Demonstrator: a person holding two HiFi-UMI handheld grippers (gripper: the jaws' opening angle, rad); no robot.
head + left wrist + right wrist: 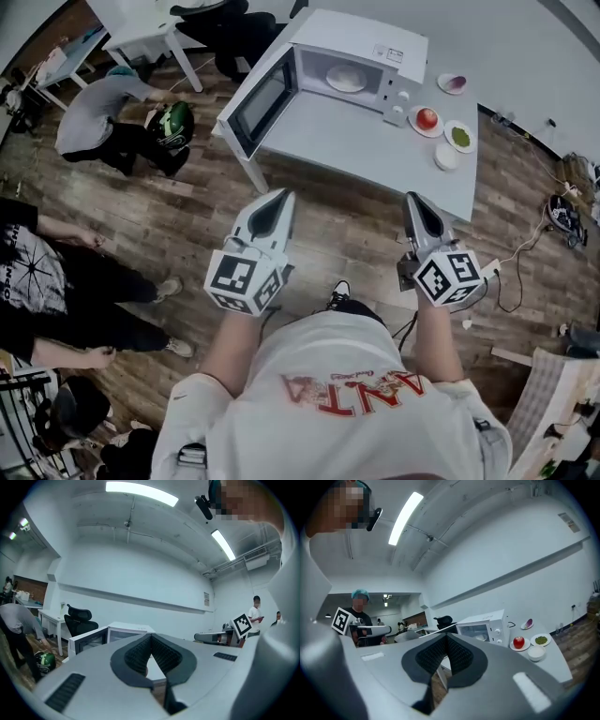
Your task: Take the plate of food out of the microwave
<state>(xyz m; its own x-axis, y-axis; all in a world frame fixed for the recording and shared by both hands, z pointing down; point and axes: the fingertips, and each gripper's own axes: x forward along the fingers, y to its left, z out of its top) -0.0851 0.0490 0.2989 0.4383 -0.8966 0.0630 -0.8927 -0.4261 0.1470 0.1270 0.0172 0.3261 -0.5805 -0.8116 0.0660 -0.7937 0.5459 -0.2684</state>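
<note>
Head view: I'm on the approach, with the plate of food (346,79) inside the open microwave (375,42) and the left gripper (279,197) and right gripper (413,199) well short of it. Left gripper view: jaws together, empty. Right gripper view: the same, so next I must reach the microwave and part them for the plate's rim.

White microwave (361,42), pale grey table (356,141); red apple (427,118), green food (460,137), purple piece (453,83); brown wood-grain floor (187,216); black-and-white square markers on left gripper (281,194), right gripper (412,197).
</note>
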